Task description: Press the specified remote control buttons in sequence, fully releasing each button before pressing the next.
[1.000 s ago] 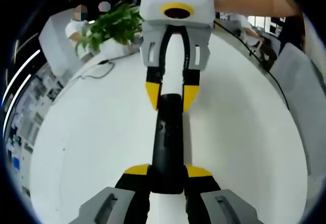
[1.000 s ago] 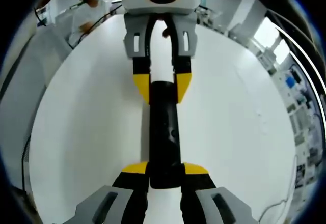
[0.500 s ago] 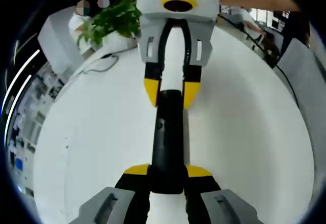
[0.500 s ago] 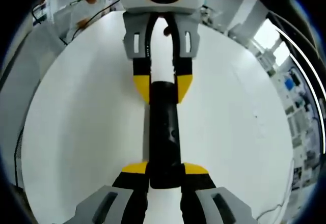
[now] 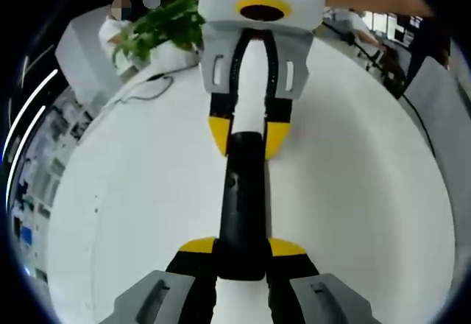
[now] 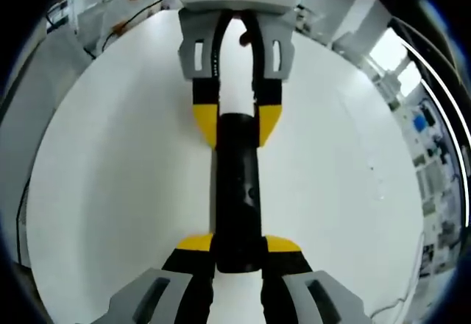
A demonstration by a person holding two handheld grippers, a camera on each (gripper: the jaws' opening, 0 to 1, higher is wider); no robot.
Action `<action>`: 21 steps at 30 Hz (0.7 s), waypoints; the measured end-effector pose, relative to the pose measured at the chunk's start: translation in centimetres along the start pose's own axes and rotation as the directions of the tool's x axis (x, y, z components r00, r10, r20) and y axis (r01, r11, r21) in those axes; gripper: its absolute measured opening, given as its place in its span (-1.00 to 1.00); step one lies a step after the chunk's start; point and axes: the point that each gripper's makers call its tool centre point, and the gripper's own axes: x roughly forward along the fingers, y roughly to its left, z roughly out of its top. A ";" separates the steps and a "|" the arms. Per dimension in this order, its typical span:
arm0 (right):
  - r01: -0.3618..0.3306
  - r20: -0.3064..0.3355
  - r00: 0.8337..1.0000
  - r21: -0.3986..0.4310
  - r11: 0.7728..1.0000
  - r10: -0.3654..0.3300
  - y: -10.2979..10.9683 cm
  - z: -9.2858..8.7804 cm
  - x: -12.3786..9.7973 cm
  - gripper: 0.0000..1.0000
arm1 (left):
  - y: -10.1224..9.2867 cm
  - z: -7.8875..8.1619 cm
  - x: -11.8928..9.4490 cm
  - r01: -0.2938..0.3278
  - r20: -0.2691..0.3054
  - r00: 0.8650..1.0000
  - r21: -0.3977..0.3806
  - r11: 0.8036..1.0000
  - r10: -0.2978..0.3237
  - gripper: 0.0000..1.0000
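Grippers both clamp the same black remote (image 5: 241, 199), one at each end. Left gripper (image 5: 241, 250) at bottom centre of the left gripper view: yellow-tipped jaws closed on the near end of the remote. Right gripper (image 5: 246, 134) comes down from the top centre of that view, its yellow tips pinching the far end.

Right gripper view mirrors this: right gripper (image 6: 238, 249) at bottom centre shut on the near end of the remote (image 6: 238, 191), left gripper (image 6: 237, 124) reaching in from the top onto the far end.

Writing: small letters on the white housing at top of the left gripper view, too blurred to read; a green light sits just above them.

Remote is a long, narrow, matte black bar with a small round button mid-body, held over a white round table (image 5: 353, 213), smooth and glossy.

Left gripper view adds a leafy green plant (image 5: 158, 29) upper left, a dark cable (image 5: 143, 88) on the table near it, and a bare forearm upper right. Right gripper view has shelving at right edge instead.
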 end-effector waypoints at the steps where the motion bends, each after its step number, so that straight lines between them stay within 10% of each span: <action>1: -0.003 0.000 1.000 0.003 1.000 0.003 0.0 0.0 0.0 -0.58 | 0.0 0.0 0.0 0.001 0.001 1.000 0.000 1.000 -0.001 -0.52; 21: -0.032 -0.011 0.999 0.054 0.998 0.033 0.0 0.1 0.1 -0.56 | 0.2 -0.1 0.2 0.021 -0.021 1.000 -0.019 1.000 -0.021 -0.52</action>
